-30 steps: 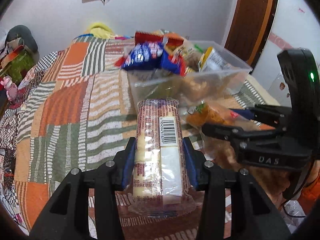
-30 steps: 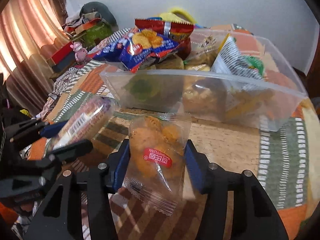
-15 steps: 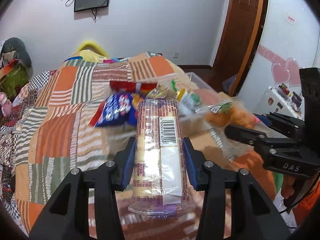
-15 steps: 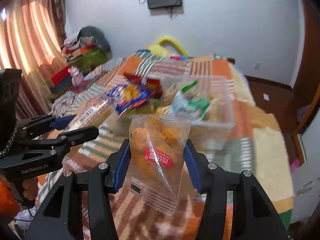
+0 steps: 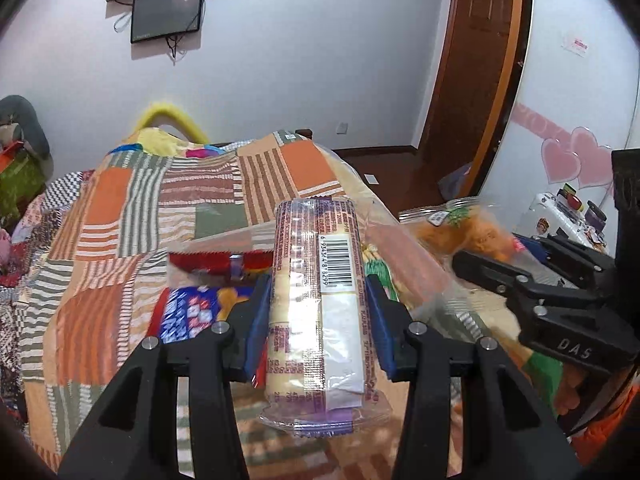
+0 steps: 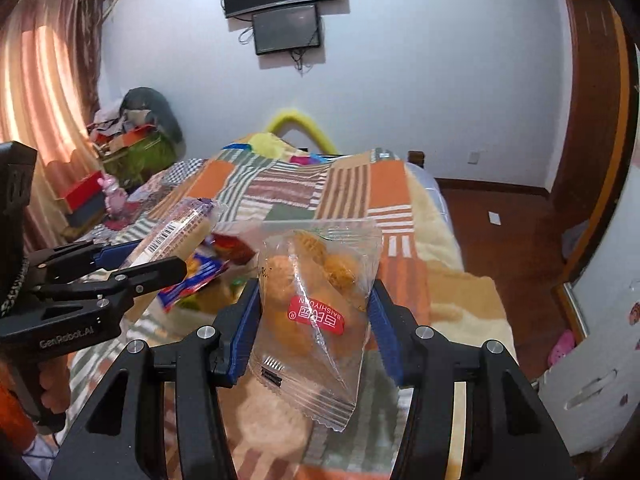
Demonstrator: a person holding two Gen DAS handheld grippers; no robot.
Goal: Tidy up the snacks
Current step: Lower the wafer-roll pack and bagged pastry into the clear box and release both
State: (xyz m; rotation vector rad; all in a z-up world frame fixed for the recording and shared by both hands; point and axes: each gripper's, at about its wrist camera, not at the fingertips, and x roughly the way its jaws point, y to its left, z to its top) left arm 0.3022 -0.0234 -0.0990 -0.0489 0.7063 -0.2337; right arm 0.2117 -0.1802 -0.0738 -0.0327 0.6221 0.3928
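Observation:
My left gripper (image 5: pixel 318 312) is shut on a long roll of biscuits (image 5: pixel 318 300) in clear wrap with a barcode, held in the air above the bed. My right gripper (image 6: pixel 316 316) is shut on a clear bag of orange puffed snacks (image 6: pixel 316 312) with a red label. Each gripper shows in the other's view: the right one (image 5: pixel 532 276) at the right, the left one (image 6: pixel 132 260) at the left. Below them lies the clear plastic snack box (image 5: pixel 224 242) with a blue packet (image 5: pixel 188 312) and a red packet (image 5: pixel 212 262), partly hidden by the grippers.
The box sits on a bed with an orange, green and brown patchwork blanket (image 5: pixel 132 208). A yellow headboard (image 6: pixel 300 124) stands at the far end. Clutter and boxes (image 6: pixel 132 148) lie left of the bed. A wooden floor (image 6: pixel 500 232) and door are to the right.
Both grippers have risen with their snacks and tilted up, so the snack box has dropped low in both views and the wall screens have come into view.

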